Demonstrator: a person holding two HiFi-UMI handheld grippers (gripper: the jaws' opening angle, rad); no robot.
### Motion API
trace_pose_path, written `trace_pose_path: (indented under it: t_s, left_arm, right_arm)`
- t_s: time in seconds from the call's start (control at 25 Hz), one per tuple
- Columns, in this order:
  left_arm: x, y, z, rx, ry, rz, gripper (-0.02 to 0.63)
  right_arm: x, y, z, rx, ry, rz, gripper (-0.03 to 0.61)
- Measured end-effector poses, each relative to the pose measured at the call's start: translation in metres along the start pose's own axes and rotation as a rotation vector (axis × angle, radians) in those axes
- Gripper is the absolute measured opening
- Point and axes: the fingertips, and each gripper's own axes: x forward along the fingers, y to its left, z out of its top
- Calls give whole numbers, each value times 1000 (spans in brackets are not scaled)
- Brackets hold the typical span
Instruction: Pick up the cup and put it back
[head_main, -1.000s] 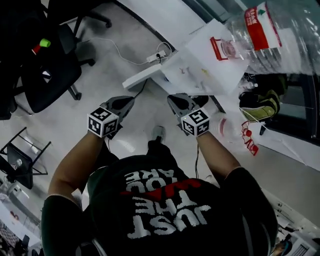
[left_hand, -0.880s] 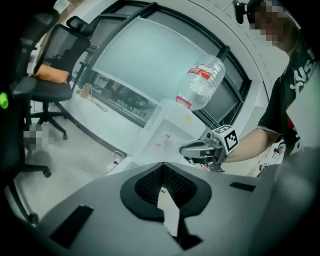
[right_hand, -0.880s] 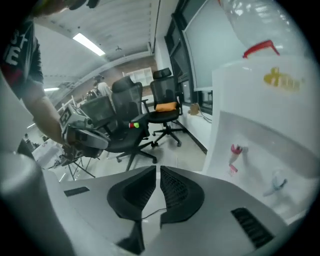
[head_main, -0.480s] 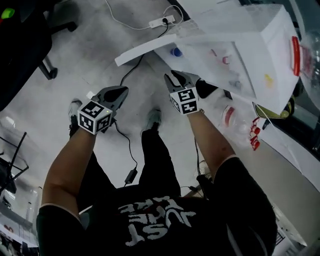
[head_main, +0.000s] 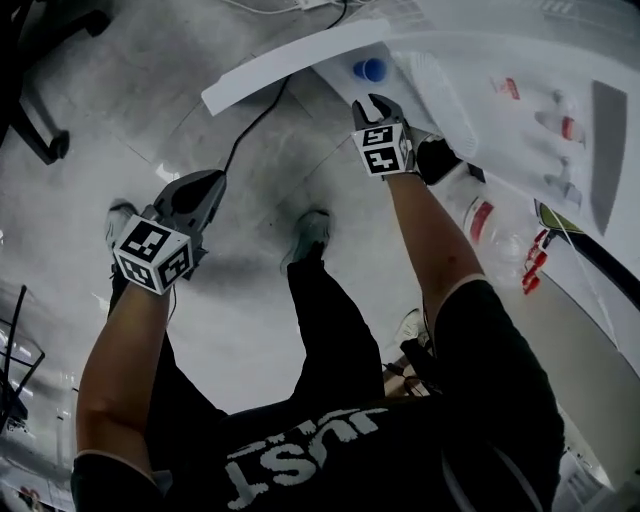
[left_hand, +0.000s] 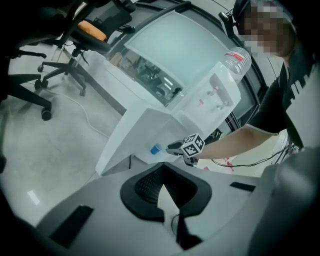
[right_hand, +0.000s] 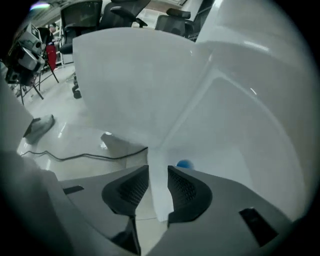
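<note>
A small blue cup (head_main: 370, 69) stands near the edge of a white table (head_main: 300, 60). My right gripper (head_main: 376, 100) reaches to that edge, just short of the cup. In the right gripper view the cup (right_hand: 184, 164) shows just past the right jaw. The right gripper (right_hand: 158, 170) is opening its jaws and nothing is between them. My left gripper (head_main: 205, 180) hangs low over the floor, far from the cup. In the left gripper view my left gripper (left_hand: 161, 167) is shut and empty. That view also shows the cup (left_hand: 156, 149) and the right gripper (left_hand: 175, 147) beside it.
A water dispenser (left_hand: 215, 95) with a bottle (left_hand: 237, 60) on top stands to the right of the table. A black cable (head_main: 250, 130) runs across the floor under the table. Office chairs (left_hand: 50, 75) stand far left. The person's legs and shoes (head_main: 310, 230) are below me.
The right gripper has stretched forward to the table's edge next to the blue cup. The left gripper has dropped back and to the left. The head view has swung toward the table.
</note>
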Motion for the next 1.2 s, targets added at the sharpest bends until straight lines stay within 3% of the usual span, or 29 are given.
trace_pose_path:
  t_s: [0.6, 0.72, 0.84, 1.0, 1.2]
  left_arm:
    - [36, 29, -45, 31, 72, -19, 9]
    - [37, 33, -43, 32, 74, -16, 8]
    - [39, 34, -38, 34, 68, -28, 8]
    - [36, 28, -28, 34, 60, -37, 8]
    - [19, -3, -10, 36, 50, -58, 9]
  right_arm:
    - [108, -54, -42, -103, 145, -162, 129]
    - [116, -51, -45, -138, 173, -155, 119]
    - [118, -47, -50, -161, 206, -142, 55]
    - [101, -33, -46, -122, 199, -100, 49]
    - [38, 10, -40, -55, 180, 0, 49]
